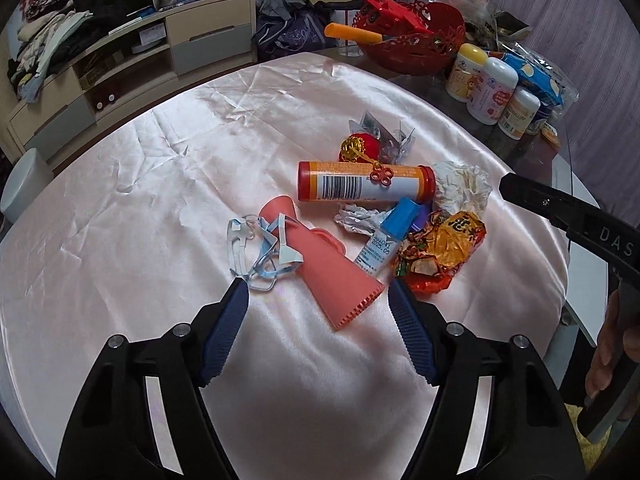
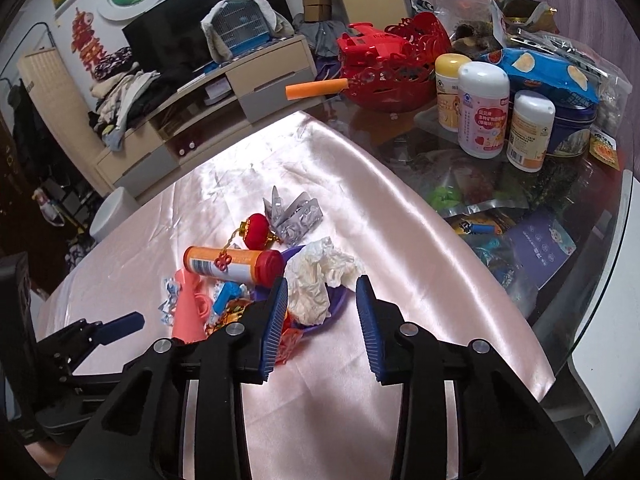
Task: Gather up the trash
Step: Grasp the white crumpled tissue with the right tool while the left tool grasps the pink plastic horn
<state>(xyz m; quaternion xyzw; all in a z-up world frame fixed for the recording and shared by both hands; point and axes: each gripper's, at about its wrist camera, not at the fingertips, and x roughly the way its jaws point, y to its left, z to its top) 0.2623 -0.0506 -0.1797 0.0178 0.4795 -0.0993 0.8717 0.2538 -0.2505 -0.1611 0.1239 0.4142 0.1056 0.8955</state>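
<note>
A pile of trash lies on the pink satin cloth (image 1: 160, 184): an orange tube (image 1: 364, 181), a flat pink tube (image 1: 320, 264), tangled blue straps (image 1: 260, 248), a small blue-capped bottle (image 1: 390, 232), an orange-red wrapper (image 1: 444, 252), crumpled white tissue (image 1: 464, 184), a red ornament (image 1: 356, 148) and foil blister packs (image 1: 384, 136). My left gripper (image 1: 318, 292) is open, its tips on either side of the pink tube's near end. My right gripper (image 2: 322, 284) is open just before the tissue (image 2: 320, 276), which lies on a purple dish (image 2: 340, 300). The orange tube (image 2: 232, 264) lies left of it.
Behind the pile stand a red basket (image 2: 384, 64), white supplement bottles (image 2: 484, 108), a blue tin (image 2: 572, 128) and snack bags on the glass table (image 2: 560, 216). A TV cabinet (image 1: 132, 60) piled with clothes is beyond the table. A white stool (image 1: 24, 180) stands left.
</note>
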